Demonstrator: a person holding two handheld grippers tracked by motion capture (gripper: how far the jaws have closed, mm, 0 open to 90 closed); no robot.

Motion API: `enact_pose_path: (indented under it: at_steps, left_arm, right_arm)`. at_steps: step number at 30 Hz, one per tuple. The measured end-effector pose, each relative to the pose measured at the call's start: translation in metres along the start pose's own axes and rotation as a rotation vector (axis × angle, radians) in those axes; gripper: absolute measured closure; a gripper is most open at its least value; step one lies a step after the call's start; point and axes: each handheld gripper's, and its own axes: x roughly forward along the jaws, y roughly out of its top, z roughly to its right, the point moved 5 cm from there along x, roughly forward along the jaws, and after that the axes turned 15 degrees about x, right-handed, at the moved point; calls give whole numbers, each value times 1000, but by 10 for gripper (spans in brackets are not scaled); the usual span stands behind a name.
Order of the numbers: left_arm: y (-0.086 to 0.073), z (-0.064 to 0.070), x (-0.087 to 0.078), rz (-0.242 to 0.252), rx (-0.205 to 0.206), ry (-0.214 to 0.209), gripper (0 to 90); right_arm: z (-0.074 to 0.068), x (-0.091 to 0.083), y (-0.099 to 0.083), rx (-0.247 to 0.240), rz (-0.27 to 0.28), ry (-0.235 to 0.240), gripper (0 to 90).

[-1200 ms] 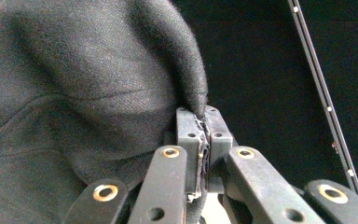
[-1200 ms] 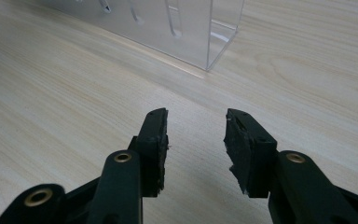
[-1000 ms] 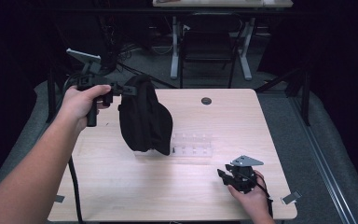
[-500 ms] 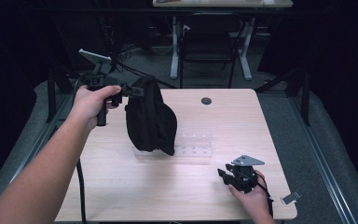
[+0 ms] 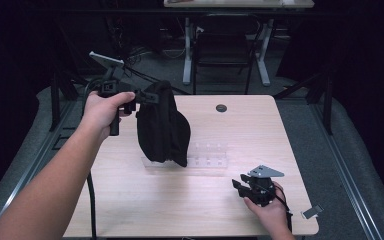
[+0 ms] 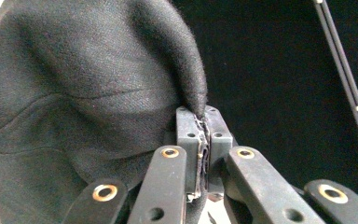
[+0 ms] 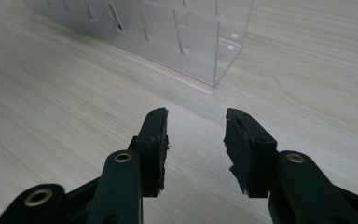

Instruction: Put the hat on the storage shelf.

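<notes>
A black cloth bag [image 5: 162, 125] hangs in the air over the left half of the table, and my left gripper [image 5: 149, 97] is shut on its top edge. The left gripper view shows the dark fabric [image 6: 88, 93] pinched between the two closed jaws, my left gripper [image 6: 198, 116] holding it tight. Under the bag's lower end a clear plastic rack [image 5: 207, 155] lies on the table. My right gripper [image 5: 239, 185] rests low near the front right of the table, open and empty. The right gripper view has my right gripper [image 7: 196, 130] pointing toward the rack's corner [image 7: 200, 44].
The wooden table [image 5: 260, 130] has a small dark round disc [image 5: 221, 108] near its far edge. A chair and another table's legs stand behind in the dark. A small grey tag [image 5: 312, 212] lies at the front right corner.
My left hand has carried the hanging bag a little to the right and lifted the gripper slightly. The right gripper has stayed where it was.
</notes>
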Motion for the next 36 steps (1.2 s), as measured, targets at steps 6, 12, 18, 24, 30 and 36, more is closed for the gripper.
enact_pose_path:
  at_steps: [6, 12, 18, 24, 30, 36]
  left_arm:
    - [-2, 2, -2, 6, -7, 16, 881]
    - [-2, 4, 3, 9, -10, 14, 881]
    - [0, 9, 10, 7, 0, -1, 881]
    - [2, 12, 16, 11, 1, -5, 881]
    - [2, 14, 18, 8, 11, -9, 880]
    - [2, 14, 18, 9, 7, -4, 880]
  right_arm:
    - [-4, -4, 5, -1, 11, 12, 588]
    - [-10, -9, 14, 6, 37, 37, 588]
    - [-19, -9, 22, -6, 43, 59, 589]
    - [-30, -7, 33, -39, 41, 76, 596]
    - [-40, -4, 42, -64, 38, 88, 609]
    - [-57, 0, 53, -97, 35, 109, 627]
